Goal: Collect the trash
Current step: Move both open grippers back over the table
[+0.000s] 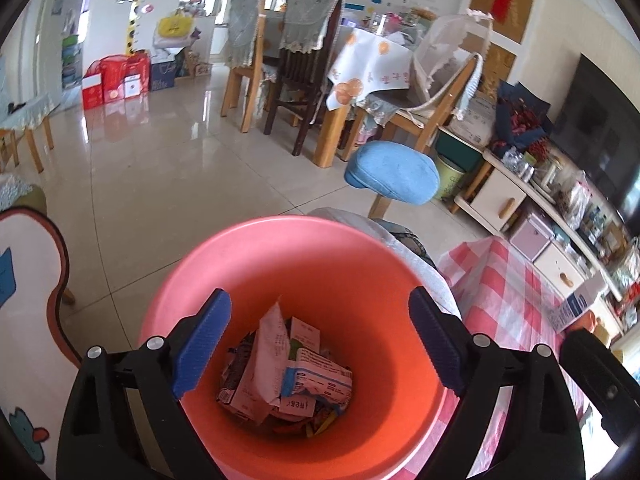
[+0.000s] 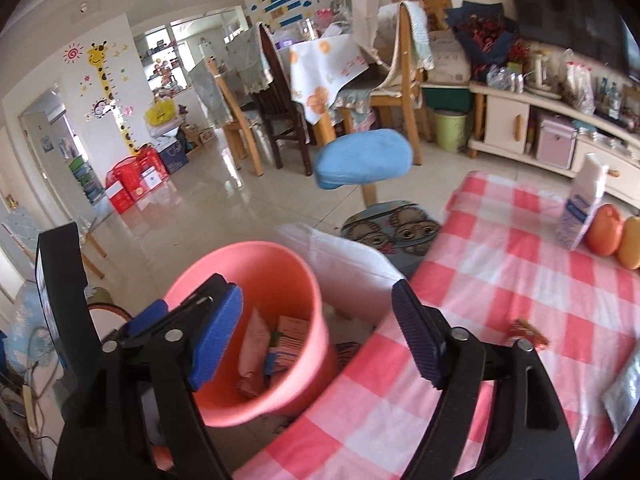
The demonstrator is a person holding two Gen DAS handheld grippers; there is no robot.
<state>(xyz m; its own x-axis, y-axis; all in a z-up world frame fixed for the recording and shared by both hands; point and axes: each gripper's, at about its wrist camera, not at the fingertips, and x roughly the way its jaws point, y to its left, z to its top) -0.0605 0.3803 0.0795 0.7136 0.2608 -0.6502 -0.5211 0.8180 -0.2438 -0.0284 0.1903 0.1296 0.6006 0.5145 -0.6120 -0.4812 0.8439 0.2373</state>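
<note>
A coral-pink bucket (image 1: 304,256) fills the lower middle of the left wrist view. Crumpled papers, receipts and flattened cartons (image 1: 280,372) lie at its bottom. My left gripper (image 1: 320,340) hangs open over the bucket's mouth, with nothing between its blue pads (image 1: 204,344). In the right wrist view the same bucket (image 2: 248,268) stands beside the edge of a table with a red-and-white checked cloth (image 2: 500,280). My right gripper (image 2: 318,336) is open and empty, between the bucket and the table edge. A small brown wrapper (image 2: 528,332) lies on the cloth just right of its right finger.
A tissue box (image 2: 580,208) and two orange fruits (image 2: 604,230) stand at the table's far right, and a clear bag (image 2: 624,392) at its near right. Past the bucket are a white cushion (image 2: 344,264), a blue stool (image 2: 364,160), dining chairs and a low cabinet (image 2: 504,120).
</note>
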